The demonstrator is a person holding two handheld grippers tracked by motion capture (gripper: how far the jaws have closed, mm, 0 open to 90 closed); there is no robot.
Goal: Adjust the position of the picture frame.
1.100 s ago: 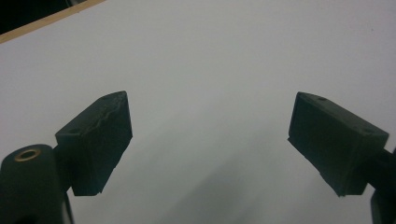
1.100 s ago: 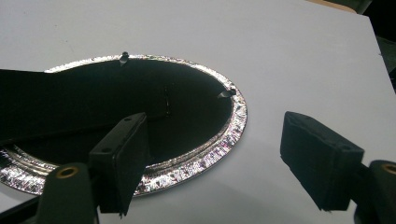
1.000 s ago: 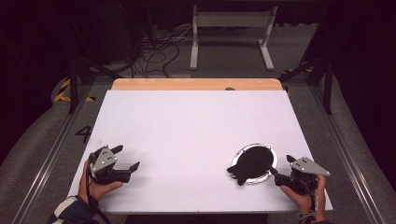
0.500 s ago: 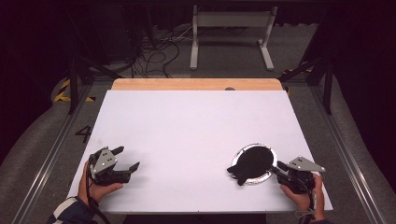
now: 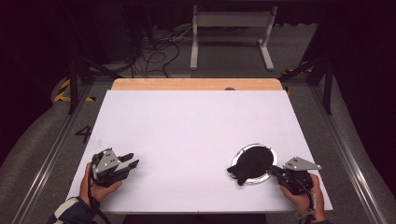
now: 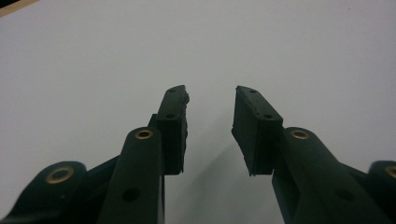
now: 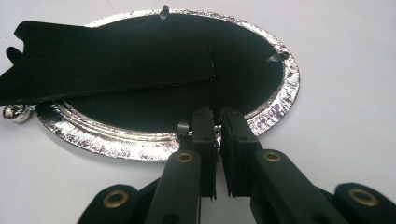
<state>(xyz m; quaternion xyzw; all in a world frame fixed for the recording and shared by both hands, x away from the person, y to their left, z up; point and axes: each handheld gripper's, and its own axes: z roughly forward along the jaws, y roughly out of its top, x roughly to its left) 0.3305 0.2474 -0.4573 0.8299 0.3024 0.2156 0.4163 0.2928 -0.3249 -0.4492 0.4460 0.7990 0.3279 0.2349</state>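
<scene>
On the white counter, just ahead of the right claw, lies a round silver frame with a shiny, textured rim and a black inside. A flat black piece with a notched end lies across it and sticks out past the rim on the side away from that claw. In the right gripper view the right claw has its jaws nearly closed, with only a thin slit between the pads, and their tips sit right at the near rim of the frame. A small metal tab stands up from the rim just beside the left pad; I cannot tell whether the jaws pinch the rim or merely touch it. Two more small tabs stand up along the far side of the rim. The black piece crosses the frame from the claw's left and ends about midway over the dark inside.

A hand holds the right claw at the near right corner of the counter, with a grey three-cornered plate on top of it.

Well apart, at the near left corner, the left claw rests in the other hand, pointing toward the right claw. Its jaws stand open with a clear gap between the pads, and bare white counter lies ahead of and between them.
</scene>
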